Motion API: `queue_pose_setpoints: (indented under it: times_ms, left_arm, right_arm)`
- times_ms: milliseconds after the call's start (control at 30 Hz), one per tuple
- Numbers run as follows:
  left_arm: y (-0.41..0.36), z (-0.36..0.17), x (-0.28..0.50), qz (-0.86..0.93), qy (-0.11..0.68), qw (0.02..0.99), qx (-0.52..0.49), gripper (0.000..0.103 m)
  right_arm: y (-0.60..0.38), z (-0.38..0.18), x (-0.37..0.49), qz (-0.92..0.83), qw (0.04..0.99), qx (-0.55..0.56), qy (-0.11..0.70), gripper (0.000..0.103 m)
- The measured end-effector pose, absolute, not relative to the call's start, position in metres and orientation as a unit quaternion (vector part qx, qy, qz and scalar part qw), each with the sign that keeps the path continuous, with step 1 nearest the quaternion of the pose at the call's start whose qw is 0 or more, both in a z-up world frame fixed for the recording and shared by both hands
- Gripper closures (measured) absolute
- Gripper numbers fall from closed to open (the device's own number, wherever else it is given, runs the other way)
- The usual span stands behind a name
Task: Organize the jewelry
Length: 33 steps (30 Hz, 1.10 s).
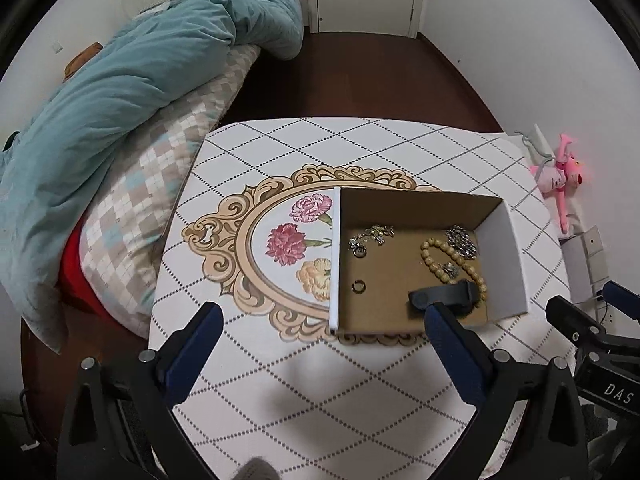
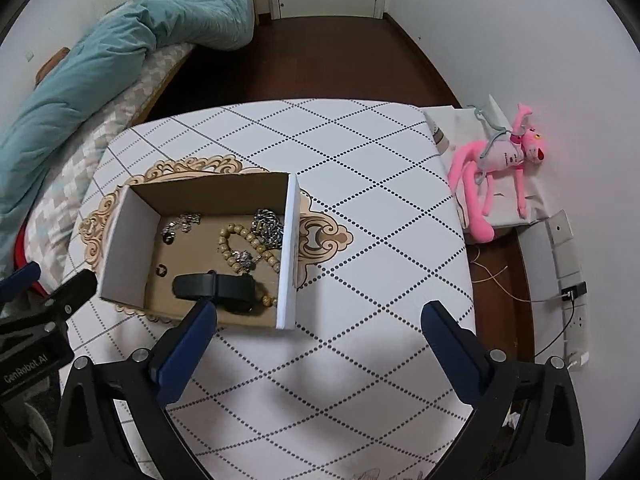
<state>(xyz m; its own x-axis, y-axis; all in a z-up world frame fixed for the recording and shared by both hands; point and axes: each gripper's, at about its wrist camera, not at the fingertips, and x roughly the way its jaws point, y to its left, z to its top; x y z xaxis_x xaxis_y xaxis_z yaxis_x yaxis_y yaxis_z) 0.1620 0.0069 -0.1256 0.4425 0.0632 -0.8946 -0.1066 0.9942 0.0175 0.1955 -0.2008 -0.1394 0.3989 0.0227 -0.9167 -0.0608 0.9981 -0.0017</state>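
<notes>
An open cardboard box with white outer walls (image 1: 506, 264) (image 2: 132, 240) sits on the table and holds all the jewelry. Inside it, a black wristband with a dark oval body (image 1: 444, 296) (image 2: 216, 286) lies along the near edge of the brown floor, partly over a string of tan wooden beads with a small metal charm (image 1: 436, 258) (image 2: 236, 248). A heap of silver chain (image 1: 462, 238) (image 2: 270, 226) lies at the far corner just beside the beads, a smaller tangle of silver and gold pieces (image 1: 370, 236) (image 2: 182, 224) rests near the opposite far corner, and a small ring (image 1: 358, 287) (image 2: 161, 270) lies alone on the floor between that tangle and the near edge

The left gripper (image 1: 324, 332) hovers over the near side of the table with its blue-padded jaws spread as wide as they go, gripping nothing; its right finger (image 1: 452, 340) overlaps the box's near edge in the left wrist view. The right gripper (image 2: 320, 328) is likewise wide open and empty, its left finger (image 2: 188, 340) in front of the box's near edge

The table carries a white cloth with a dotted diamond grid and a floral oval medallion (image 1: 280, 380) (image 2: 360, 200). Off to one side a pink plush toy (image 1: 560, 176) (image 2: 500, 164) lies against the wall, and a rumpled teal quilt (image 1: 132, 92) (image 2: 120, 40) covers the bed beyond the table
</notes>
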Motion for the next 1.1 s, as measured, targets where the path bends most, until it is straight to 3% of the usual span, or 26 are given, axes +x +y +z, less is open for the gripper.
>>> queue_pose_setpoints:
  times_ms: [700, 1100]
  left_arm:
    - [-0.005, 0.015, 0.043, 0.038, 0.406, 0.912, -0.029, 0.0]
    - [-0.009, 0.047, 0.011, 0.029, 0.387, 0.921, -0.03, 0.0]
  right_arm:
    - [-0.203, 0.005, 0.061, 0.017, 0.91, -0.008, 0.415, 0.0]
    - [-0.203, 0.058, 0.016, 0.023, 0.927, -0.004, 0.374, 0.0]
